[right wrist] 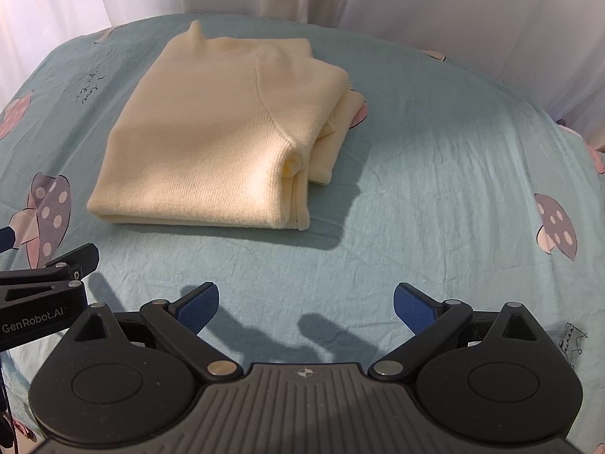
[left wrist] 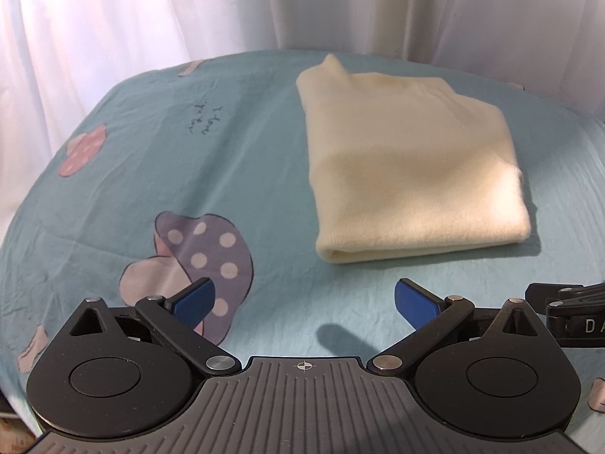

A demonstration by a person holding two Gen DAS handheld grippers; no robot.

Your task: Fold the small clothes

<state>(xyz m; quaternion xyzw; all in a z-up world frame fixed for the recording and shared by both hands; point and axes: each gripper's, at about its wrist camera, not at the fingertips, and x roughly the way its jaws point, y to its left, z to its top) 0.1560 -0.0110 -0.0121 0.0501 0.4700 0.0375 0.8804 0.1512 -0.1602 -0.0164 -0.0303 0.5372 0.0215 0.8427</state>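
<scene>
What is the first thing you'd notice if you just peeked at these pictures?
The fluffy cream sweater, folded into a thick bundle, lying in the middle of the teal bedsheet. Next, the spotted mushroom print on the sheet, just left of the sweater. Nearest the cameras, the left tongs and right tongs hang open with blue pads, holding nothing.

A pale blue bedsheet point(left wrist: 234, 174), creased and printed with polka-dot mushrooms point(left wrist: 196, 261) and a line of dark handwriting point(left wrist: 196, 119), covers the surface. Behind it hang white curtains point(left wrist: 124, 15) in soft folds, brightly lit from behind, while hard-edged shadows fall across the sheet.
</scene>
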